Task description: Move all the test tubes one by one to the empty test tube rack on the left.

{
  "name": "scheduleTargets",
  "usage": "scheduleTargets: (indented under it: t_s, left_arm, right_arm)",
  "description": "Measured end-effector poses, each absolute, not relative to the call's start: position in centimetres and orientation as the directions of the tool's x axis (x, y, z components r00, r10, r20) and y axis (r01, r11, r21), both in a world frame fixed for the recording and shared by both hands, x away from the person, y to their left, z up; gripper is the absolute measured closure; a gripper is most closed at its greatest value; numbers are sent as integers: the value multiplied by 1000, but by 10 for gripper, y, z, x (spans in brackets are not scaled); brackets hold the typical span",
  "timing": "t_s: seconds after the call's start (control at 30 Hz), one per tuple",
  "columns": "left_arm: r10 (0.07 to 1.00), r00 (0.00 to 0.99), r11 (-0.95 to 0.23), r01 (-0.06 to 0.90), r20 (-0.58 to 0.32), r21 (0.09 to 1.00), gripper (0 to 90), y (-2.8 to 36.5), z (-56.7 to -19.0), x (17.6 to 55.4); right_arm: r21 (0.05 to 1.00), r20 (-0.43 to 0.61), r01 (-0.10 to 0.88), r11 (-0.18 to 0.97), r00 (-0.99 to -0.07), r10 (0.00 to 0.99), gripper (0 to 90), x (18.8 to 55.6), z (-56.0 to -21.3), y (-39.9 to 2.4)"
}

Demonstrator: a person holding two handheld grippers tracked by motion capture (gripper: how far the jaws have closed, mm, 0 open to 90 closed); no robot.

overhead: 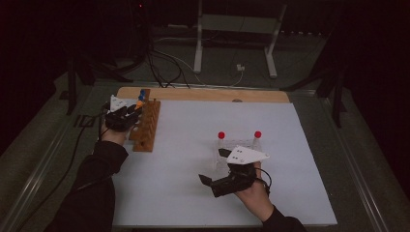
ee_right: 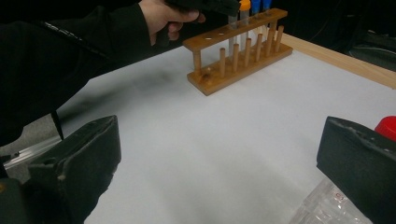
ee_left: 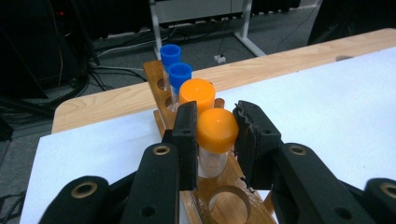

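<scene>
Your left tool (ee_left: 215,135) is closed on the orange-capped tube (ee_left: 216,140); its two black jaws press the cap from either side, as the left gripper view shows. That tube stands upright in the wooden rack (ee_left: 233,205), seated in a hole of the top rail, with an empty hole just in front of it on the near side. Directly behind it stands a second orange-capped tube (ee_left: 197,93), and behind that two blue-capped tubes (ee_left: 180,74) in line, all upright in the same rack.

In the high view the rack (overhead: 146,126) sits at the left edge of the white worktop (overhead: 193,193), close to the far corner, with your left tool (overhead: 138,107) over its far end.

Your right tool (overhead: 212,166) is held low over the near right part of the worktop, well apart from the rack. Its jaws stand wide apart with nothing between them; the right gripper view shows bare white surface in the gap. Just beside it stands a clear plastic rack (overhead: 222,150) carrying two red-capped tubes (overhead: 221,135), upright. One red cap (ee_right: 387,127) shows behind your right tool's jaw in the right gripper view.
</scene>
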State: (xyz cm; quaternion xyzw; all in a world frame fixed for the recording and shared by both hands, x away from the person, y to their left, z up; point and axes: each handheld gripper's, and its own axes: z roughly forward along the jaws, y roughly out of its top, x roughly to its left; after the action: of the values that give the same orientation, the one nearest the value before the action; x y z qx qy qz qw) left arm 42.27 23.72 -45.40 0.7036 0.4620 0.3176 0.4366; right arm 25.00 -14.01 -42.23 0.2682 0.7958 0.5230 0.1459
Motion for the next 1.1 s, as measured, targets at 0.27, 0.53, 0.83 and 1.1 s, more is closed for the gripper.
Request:
scheduleTargets:
  t_s: [0.27, 0.53, 0.83, 1.1]
  left_arm:
    - [918, 395, -194, 391, 26, 900, 624, 238, -448, 422]
    - [889, 456, -200, 324, 33, 925, 355, 239, -427, 395]
    - [811, 585, -181, 265, -9, 947, 68, 230, -416, 344]
    - [718, 695, -200, 259, -38, 945, 18, 211, -429, 309]
  right_arm:
    - [916, 45, 264, 301, -814, 580, 0, 249, -421, -142]
    - [930, 35, 248, 270, -792, 610, 0, 255, -411, -157]
    - [949, -4, 230, 214, -673, 740, 0, 273, -398, -204]
    - [943, 37, 298, 149, -537, 843, 0, 292, -410, -249]
